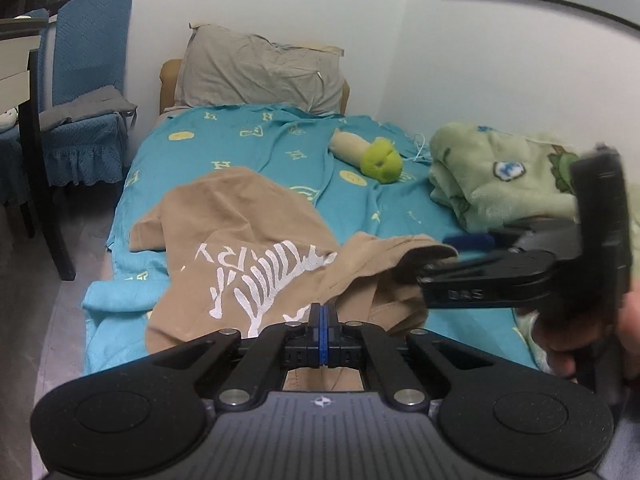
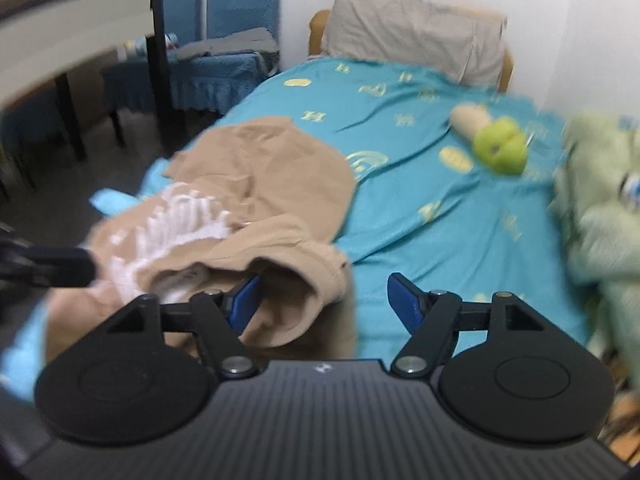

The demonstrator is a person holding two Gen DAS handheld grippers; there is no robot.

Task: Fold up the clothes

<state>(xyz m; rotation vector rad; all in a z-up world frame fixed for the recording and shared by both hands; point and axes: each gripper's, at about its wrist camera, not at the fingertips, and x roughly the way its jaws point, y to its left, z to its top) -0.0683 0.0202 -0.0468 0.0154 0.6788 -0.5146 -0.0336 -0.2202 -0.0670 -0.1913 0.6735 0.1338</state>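
Observation:
A tan shirt with a white print lies crumpled on the near part of the bed's teal sheet. My left gripper sits over its near edge with the blue pads pressed together, and folds of the cloth run up into the tips. In the right wrist view this gripper is a dark blur at the far left, by the print. My right gripper stands open at the shirt. One pad is inside a bunched opening of the cloth, the other over bare sheet. A hand holds that gripper at the right of the left wrist view.
A grey pillow leans at the head of the bed. A cream and green plush toy and a folded pale green blanket lie on the right side. Blue-covered chairs and a table stand left of the bed.

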